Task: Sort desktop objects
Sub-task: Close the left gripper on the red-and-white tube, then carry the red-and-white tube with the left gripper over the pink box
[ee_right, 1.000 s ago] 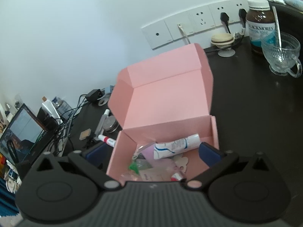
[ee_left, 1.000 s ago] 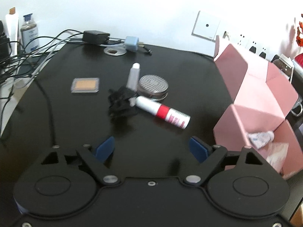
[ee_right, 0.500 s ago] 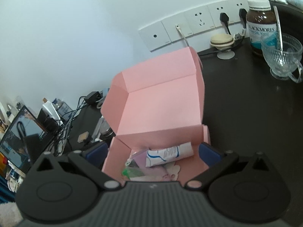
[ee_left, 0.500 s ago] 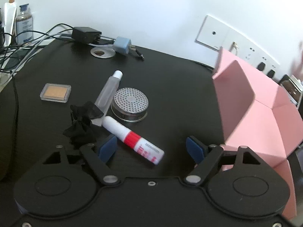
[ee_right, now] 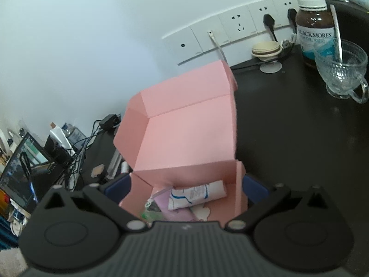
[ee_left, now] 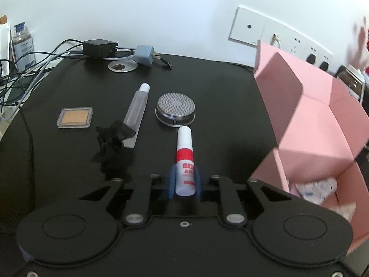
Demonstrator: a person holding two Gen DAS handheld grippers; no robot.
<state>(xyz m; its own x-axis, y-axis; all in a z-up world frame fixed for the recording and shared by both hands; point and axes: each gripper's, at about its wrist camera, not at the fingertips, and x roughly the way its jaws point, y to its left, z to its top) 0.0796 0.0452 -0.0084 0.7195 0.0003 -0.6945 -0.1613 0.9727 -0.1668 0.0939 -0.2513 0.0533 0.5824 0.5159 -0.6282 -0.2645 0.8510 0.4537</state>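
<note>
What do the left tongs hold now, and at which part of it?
The left tongs are shut on the red-and-white tube, gripping its lower, labelled end; the white cap points away. The right tongs straddle the pink box, holding nothing.

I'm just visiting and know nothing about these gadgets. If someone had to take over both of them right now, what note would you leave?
Left gripper: jaws shut on the red-and-white glue tube, cap pointing away.
Right gripper: jaws open on either side of the pink box; whether they touch it is unclear.
Done: a white tube and a few small packets are in the box.
Left: put the glue tube in the box, then the clear tube, round metal tin, small tan case and black scrunchie still on the desk.
</note>
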